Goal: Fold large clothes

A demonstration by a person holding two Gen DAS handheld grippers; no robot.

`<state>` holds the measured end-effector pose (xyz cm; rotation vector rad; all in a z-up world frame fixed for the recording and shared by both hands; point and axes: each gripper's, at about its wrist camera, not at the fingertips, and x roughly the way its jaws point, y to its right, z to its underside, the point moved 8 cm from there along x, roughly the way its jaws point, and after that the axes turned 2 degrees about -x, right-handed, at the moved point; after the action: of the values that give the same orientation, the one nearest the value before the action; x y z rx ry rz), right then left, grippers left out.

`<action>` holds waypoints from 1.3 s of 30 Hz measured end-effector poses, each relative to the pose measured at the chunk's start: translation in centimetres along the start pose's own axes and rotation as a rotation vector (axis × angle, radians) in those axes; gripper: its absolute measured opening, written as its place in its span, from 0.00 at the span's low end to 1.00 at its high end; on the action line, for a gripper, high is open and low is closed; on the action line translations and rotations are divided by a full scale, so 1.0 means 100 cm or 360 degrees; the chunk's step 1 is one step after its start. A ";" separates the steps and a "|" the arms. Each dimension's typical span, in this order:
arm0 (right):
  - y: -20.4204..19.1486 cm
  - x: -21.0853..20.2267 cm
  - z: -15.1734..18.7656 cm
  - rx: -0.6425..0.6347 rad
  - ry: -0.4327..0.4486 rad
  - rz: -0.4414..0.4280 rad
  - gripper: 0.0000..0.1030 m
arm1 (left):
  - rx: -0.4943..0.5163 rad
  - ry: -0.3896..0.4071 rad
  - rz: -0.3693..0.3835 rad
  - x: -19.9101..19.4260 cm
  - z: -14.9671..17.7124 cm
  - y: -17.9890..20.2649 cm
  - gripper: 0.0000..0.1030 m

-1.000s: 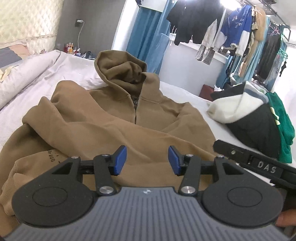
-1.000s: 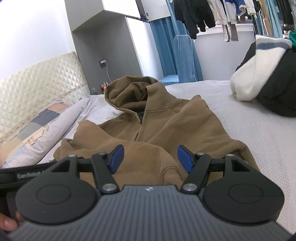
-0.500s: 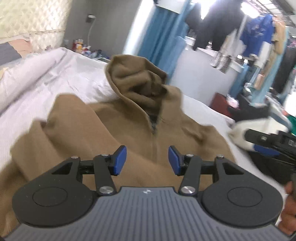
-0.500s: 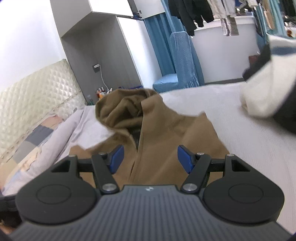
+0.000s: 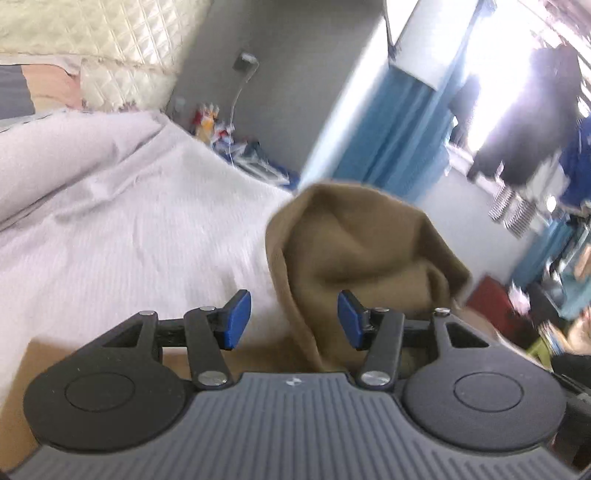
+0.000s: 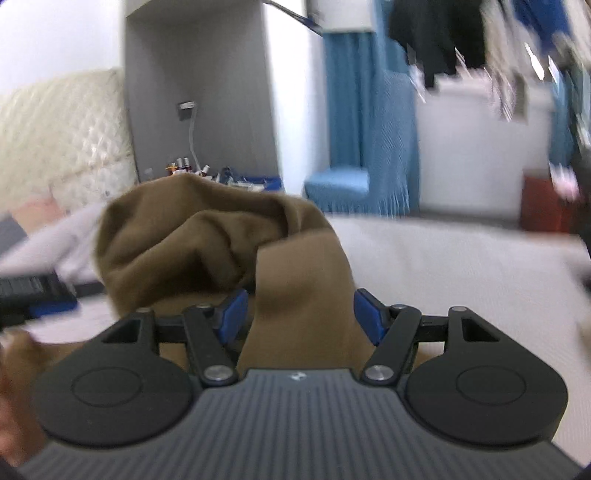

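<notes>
We see both pairs of jaws spread wide and gripping nothing. In the left wrist view, the left gripper (image 5: pixel 293 319) brackets the near left edge of the hood (image 5: pixel 354 254); cloth lies between the blue pads, but neither pad presses it. In the right wrist view, the right gripper (image 6: pixel 301 319) straddles a band of brown cloth below the hood (image 6: pixel 192 236), its left pad just beside a fold, again without a clamp. The hood belongs to the brown hoodie (image 6: pixel 306 295), which lies on the pale bed (image 5: pixel 122 236) with the hood standing puffed at the far end. The left gripper also shows at the left edge of the right wrist view. Beyond the bed we see a grey wall (image 6: pixel 199 81), blue curtains (image 6: pixel 351 107) and hanging clothes (image 6: pixel 439 33), all blurred.

We judge the fold to be part way along: the body of the hoodie is hidden beneath the grippers here, so its state cannot be read, and the hood is not yet flattened or turned down. That step, and any final halving, appears to remain.

Against the frames a second ago, both grippers have advanced from the hem end, where sleeves crossed over the torso were in view, up to the hood, which now fills the centre. The jaw spacing is unchanged.
</notes>
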<state>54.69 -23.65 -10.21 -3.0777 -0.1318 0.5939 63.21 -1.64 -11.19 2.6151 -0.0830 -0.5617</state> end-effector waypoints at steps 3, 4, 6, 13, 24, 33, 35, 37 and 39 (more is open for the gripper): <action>0.000 0.037 -0.009 -0.0110 0.0026 0.0052 0.74 | -0.0040 0.0029 -0.0068 0.037 -0.009 -0.010 0.56; 0.002 0.046 -0.011 -0.0122 0.0031 0.0060 0.74 | -0.0062 0.0032 -0.0071 0.047 -0.010 -0.013 0.56; 0.006 0.065 -0.012 -0.0126 0.0039 0.0057 0.74 | -0.0063 0.0041 -0.0109 0.064 -0.011 -0.015 0.56; 0.008 0.113 0.019 -0.0124 -0.0052 0.0091 0.71 | -0.0131 -0.0040 -0.0156 0.106 0.005 -0.030 0.56; 0.005 0.094 0.014 -0.0124 0.0137 0.0151 0.42 | -0.0224 -0.0057 -0.0168 0.104 -0.005 -0.030 0.34; 0.003 0.028 -0.023 0.0001 0.0247 0.0134 0.26 | -0.0095 0.0081 -0.0095 0.024 -0.054 0.008 0.21; 0.000 0.001 -0.032 0.0007 0.0304 0.0121 0.25 | -0.0057 0.0148 -0.0065 -0.010 -0.062 0.019 0.20; -0.005 -0.027 -0.037 0.0003 0.0352 0.0118 0.25 | -0.0026 0.0204 -0.0031 -0.048 -0.069 0.028 0.20; -0.008 -0.062 -0.040 0.0013 0.0392 0.0107 0.25 | -0.0006 0.0256 -0.0007 -0.088 -0.073 0.035 0.20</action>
<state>50.35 -23.28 -4.16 -3.1243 -0.0246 0.2113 58.20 -0.34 -0.38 2.6466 -0.0248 -0.3509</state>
